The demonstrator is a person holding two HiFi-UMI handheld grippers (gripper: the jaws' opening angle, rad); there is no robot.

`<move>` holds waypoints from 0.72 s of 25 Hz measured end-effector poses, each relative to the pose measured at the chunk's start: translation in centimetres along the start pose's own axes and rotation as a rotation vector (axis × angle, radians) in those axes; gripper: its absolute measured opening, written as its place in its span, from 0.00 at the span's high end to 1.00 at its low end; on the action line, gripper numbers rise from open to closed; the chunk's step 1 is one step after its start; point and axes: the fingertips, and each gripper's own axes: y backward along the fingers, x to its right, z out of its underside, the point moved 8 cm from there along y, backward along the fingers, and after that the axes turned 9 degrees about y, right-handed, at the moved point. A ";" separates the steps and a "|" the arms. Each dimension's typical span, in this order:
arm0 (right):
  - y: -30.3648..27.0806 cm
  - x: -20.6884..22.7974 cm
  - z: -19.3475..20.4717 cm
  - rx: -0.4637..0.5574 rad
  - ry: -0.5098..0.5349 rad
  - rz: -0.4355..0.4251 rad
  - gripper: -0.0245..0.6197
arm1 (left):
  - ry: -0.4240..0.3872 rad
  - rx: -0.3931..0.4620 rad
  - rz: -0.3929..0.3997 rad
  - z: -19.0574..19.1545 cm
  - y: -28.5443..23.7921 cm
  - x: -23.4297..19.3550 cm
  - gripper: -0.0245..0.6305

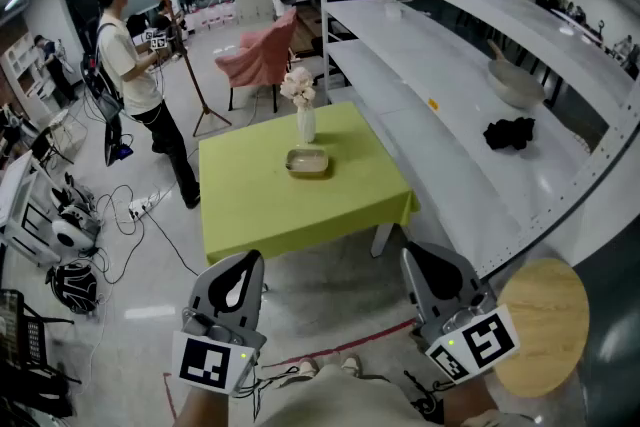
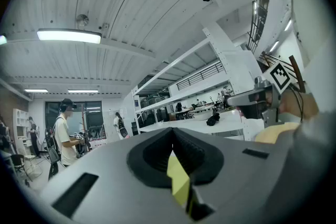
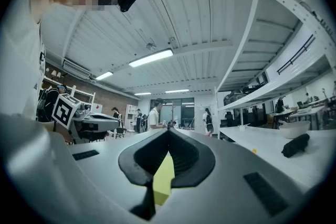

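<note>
Both grippers are held low in front of the person, above the floor and short of a table with a yellow-green cloth point(image 1: 290, 205). My left gripper point(image 1: 248, 263) has its jaws pressed together with nothing between them; in the left gripper view the left gripper point(image 2: 172, 131) shows only a sliver of green cloth behind the closed tips. My right gripper point(image 1: 413, 257) is likewise shut and empty, as the right gripper point(image 3: 168, 131) shows in its own view. On the table stand a vase of pale flowers point(image 1: 303, 105) and a small shallow dish point(image 1: 307, 161).
Long white shelving point(image 1: 450, 135) runs along the right, bearing a bowl point(image 1: 515, 85) and a black cloth point(image 1: 510, 133). A round wooden stool point(image 1: 545, 325) is by my right gripper. A pink-draped chair point(image 1: 262, 55), a standing person point(image 1: 135, 85) and floor cables point(image 1: 120, 215) lie beyond.
</note>
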 end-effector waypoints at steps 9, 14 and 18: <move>1.1 1.1 0.8 -0.002 -0.050 -0.005 0.95 | -0.010 -0.018 0.009 0.3 -0.7 1.6 0.95; 1.6 2.2 1.7 -0.014 -0.054 -0.012 0.95 | -0.008 -0.030 0.006 0.9 -1.6 2.8 0.95; 1.9 3.1 2.0 -0.017 -0.054 -0.025 0.95 | -0.016 -0.031 -0.004 0.8 -2.1 3.6 0.95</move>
